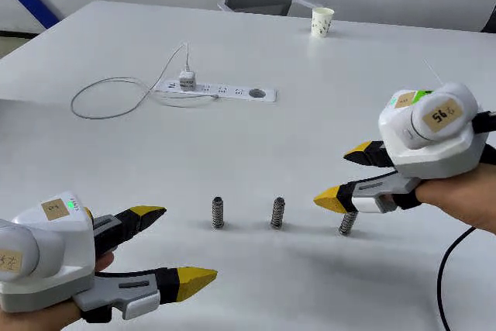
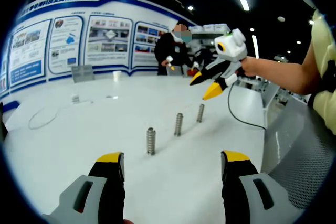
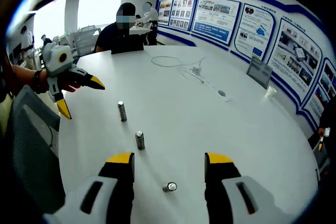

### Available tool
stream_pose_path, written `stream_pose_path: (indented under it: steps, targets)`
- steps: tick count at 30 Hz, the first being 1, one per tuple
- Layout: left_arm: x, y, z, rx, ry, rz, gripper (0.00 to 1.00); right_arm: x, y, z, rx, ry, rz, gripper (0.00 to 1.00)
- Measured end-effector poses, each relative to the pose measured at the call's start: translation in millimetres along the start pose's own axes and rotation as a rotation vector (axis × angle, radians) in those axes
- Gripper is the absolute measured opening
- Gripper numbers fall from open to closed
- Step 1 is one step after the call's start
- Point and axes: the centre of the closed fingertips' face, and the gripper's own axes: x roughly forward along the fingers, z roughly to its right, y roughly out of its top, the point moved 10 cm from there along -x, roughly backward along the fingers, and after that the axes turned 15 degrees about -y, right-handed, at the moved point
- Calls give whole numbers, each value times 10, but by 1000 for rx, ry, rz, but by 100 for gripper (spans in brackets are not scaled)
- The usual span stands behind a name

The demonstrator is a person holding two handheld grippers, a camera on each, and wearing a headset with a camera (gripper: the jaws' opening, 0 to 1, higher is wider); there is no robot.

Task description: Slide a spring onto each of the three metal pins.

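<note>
Left tool (image 1: 189,242) is idling spread, empty, well apart from rightmost spring-covered pin (image 1: 348,222); right tool (image 1: 332,179), also spread, is hovering just above it.

Left gripper (image 2: 173,158): yellow-tipped black jaws are gaping wide.
Pins: three spring-wrapped grey metal pins (image 2: 179,124) are standing in line.
Right gripper (image 2: 203,86): is hovering agape near the farthest pin (image 2: 200,113).
</note>
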Motion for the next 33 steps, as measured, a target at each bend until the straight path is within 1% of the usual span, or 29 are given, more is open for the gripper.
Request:
stream_pose_path:
  steps: [4,7,10,14,18,21,25,28,31,33]
  targets:
    - [-2,-2,-5,0,1,-2,77,-61,-103,55,27,-13,18,57]
    - [-5,-1,-9,0,3,-2,77,-109,-190,73,63,-21,27,58]
    - [-7,0,-9,-1,5,0,78,-158,-297,52,76,-17,31,59]
    - [-6,-12,-10,-3,7,-3,78,-190,-395,19,93,-12,36,59]
    - [1,-18,-6,-4,6,-4,78,-186,-490,4,104,-13,20,60]
    - [3,-21,-8,-5,6,-6,78,-198,-505,-5,111,-10,27,60]
    - [8,-24,-5,-7,7,-6,78,-212,-520,-6,138,-14,54,61]
    - [8,-28,-6,-9,7,-5,78,-223,-539,-46,149,-11,73,61]
    - [6,-33,-6,-10,8,-5,78,-235,-555,-81,149,-15,83,62]
    - [3,-37,-5,-11,9,-5,78,-246,-568,-91,161,-19,88,62]
